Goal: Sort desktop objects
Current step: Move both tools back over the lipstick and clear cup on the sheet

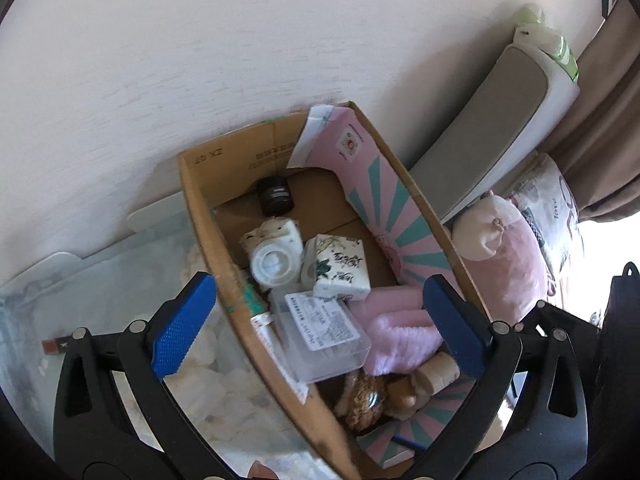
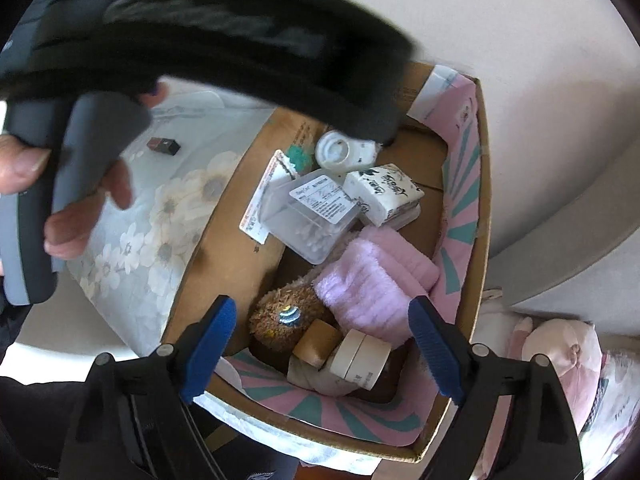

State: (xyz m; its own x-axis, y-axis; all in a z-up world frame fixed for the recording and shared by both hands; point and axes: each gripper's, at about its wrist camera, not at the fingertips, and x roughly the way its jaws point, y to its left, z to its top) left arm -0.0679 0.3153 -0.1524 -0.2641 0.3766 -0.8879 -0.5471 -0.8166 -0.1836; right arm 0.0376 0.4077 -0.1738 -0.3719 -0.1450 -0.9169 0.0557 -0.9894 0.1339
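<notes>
Hovering over the cardboard box (image 1: 208, 216), both grippers are spread wide and hold nothing. The left gripper (image 1: 320, 328) frames the clear plastic case (image 1: 324, 332), which lies tilted on the pink towel (image 1: 396, 328), with the tissue pack (image 1: 340, 266) at its twelve o'clock. The right gripper (image 2: 324, 356) hangs above the tape rolls (image 2: 360, 358) and the brown plush toy (image 2: 284, 320) (packed tight at the near end). My worry is the clutter: closing on one item would likely snag a neighbour, and the slick case could slip. A small red-black object (image 2: 163, 145) lies outside, at the box's nine o'clock.
</notes>
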